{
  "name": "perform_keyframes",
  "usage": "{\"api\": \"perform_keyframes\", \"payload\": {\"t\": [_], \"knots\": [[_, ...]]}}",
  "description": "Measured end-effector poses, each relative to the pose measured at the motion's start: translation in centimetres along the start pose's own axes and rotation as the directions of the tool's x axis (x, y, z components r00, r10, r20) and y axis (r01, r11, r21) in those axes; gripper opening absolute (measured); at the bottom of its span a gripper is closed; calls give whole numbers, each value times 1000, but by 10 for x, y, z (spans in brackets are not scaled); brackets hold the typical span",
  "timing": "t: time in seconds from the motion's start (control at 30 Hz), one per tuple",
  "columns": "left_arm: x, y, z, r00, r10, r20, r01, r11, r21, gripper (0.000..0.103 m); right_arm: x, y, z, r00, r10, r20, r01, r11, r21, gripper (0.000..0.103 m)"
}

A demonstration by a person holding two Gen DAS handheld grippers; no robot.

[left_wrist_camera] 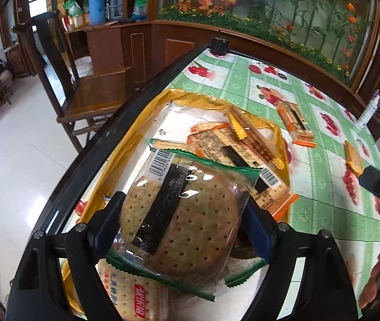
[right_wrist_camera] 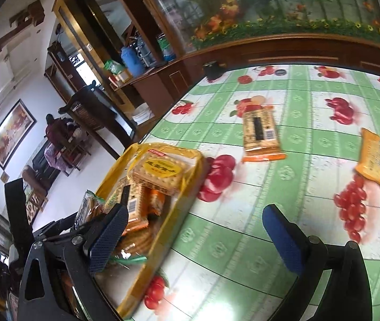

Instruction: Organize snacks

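Note:
A round cracker pack [left_wrist_camera: 190,208] in clear wrap with green ends lies tilted on other snack packs in a yellow tray [left_wrist_camera: 125,139]. My left gripper [left_wrist_camera: 183,224] is open around it, and its pads do not seem to press the wrap. The right wrist view shows the same yellow tray [right_wrist_camera: 182,206] at the table's left edge, with a square biscuit pack [right_wrist_camera: 158,174] on top. My right gripper [right_wrist_camera: 195,235] hangs open over bare tablecloth with nothing between its fingers. An orange-ended pack [right_wrist_camera: 260,133] and a yellow pack [right_wrist_camera: 377,160] lie loose on the cloth.
The table [left_wrist_camera: 323,214] has a green checked cloth with fruit prints. A small black object [left_wrist_camera: 219,45] stands at its far corner. A wooden chair [left_wrist_camera: 96,93] stands left of the table. A white bottle [left_wrist_camera: 369,112] is at the far right. A person [right_wrist_camera: 53,131] sits far off.

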State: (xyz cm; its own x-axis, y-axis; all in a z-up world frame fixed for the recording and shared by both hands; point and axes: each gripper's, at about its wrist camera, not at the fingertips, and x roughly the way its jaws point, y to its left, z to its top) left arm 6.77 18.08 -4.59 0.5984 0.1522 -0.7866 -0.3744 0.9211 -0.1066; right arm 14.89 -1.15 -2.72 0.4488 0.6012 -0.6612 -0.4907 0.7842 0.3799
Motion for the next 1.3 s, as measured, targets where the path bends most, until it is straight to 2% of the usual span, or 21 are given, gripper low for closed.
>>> {"api": "perform_keyframes", "payload": {"t": [0.17,0.27,0.3,0.6,0.73,1.03,1.3], "knots": [[-4,0,1,997,-77,-1,77,997,-24,86,-10,-18,-7,1000,-16,7,16,999,34,101],[-10,-2,1,993,-116,12,117,992,-40,94,-15,-26,-10,1000,-22,12,22,999,48,101],[-13,-3,1,992,-125,20,126,991,-39,103,-17,-27,-11,1000,-24,14,23,999,50,101],[-35,-26,6,986,-160,57,159,987,12,103,-38,-45,-15,998,-48,46,44,996,73,101],[-42,-52,12,979,-192,67,188,980,63,103,-51,-67,-17,991,-114,64,108,990,94,101],[-31,-134,25,970,-239,46,226,955,191,103,-69,-125,-19,974,-216,70,199,961,192,102],[-16,-165,31,973,-225,48,208,951,227,103,-58,-159,-8,949,-313,37,295,923,247,102]]}}
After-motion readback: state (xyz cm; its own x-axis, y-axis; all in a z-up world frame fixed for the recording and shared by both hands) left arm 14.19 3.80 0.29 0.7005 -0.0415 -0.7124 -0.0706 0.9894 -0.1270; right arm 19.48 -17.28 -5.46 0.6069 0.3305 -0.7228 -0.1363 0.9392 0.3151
